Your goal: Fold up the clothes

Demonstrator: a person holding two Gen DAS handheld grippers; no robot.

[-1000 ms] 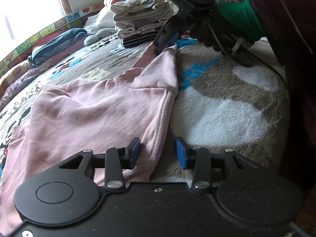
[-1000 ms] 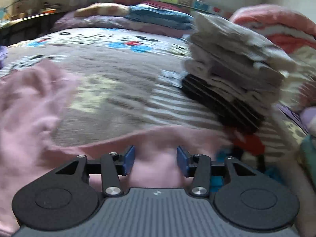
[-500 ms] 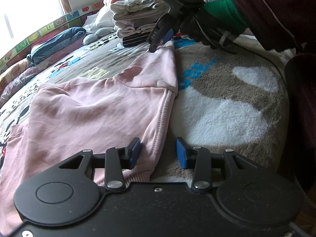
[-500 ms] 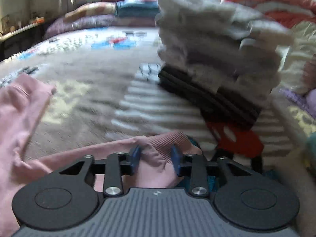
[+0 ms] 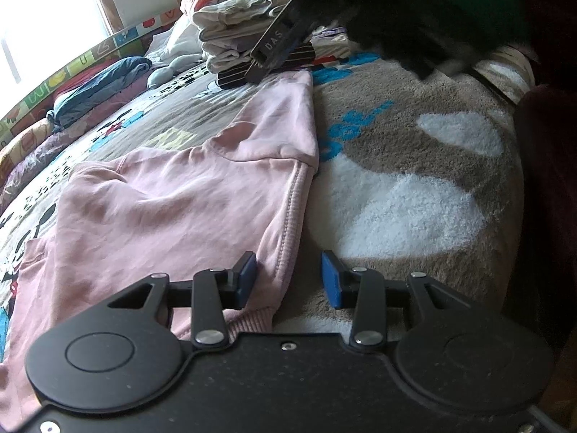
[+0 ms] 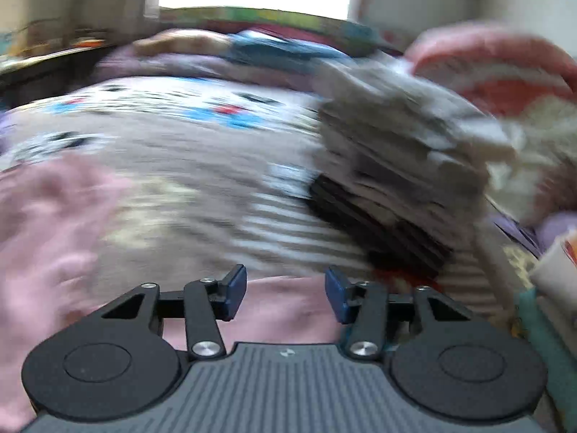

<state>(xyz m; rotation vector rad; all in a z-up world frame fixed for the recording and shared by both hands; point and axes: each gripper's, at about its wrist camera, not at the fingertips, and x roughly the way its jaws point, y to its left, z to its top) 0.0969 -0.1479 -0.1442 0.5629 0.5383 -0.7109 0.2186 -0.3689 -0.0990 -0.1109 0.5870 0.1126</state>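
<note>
Lying spread across a bed (image 5: 414, 151), a pink sweatshirt (image 5: 173, 202) covers the left half of the left wrist view, its stitched side edge running down the middle and its ribbed hem bunched at the bottom. The left tongs (image 5: 288, 278) hover low over that edge, blue pads apart; fabric lies below the gap but neither pad presses on it. Right of the sweatshirt the blanket shows brown, white and blue patches. Further back, one sleeve reaches toward a stack of folded clothes (image 5: 245, 32), pale layers on a dark striped piece. Above the sleeve's cuff, the right tongs show as a dark blurred shape held by a gloved hand (image 5: 389, 25) with a green cuff.

From the right wrist view, heavily blurred, pink cloth (image 6: 47, 223) fills the left side and passes beneath the right tongs (image 6: 285, 290). Their jaws have just been closing, yet the pads stand apart with nothing gripped; the cloth lies below them. The folded stack (image 6: 393, 173) sits to the right.
</note>
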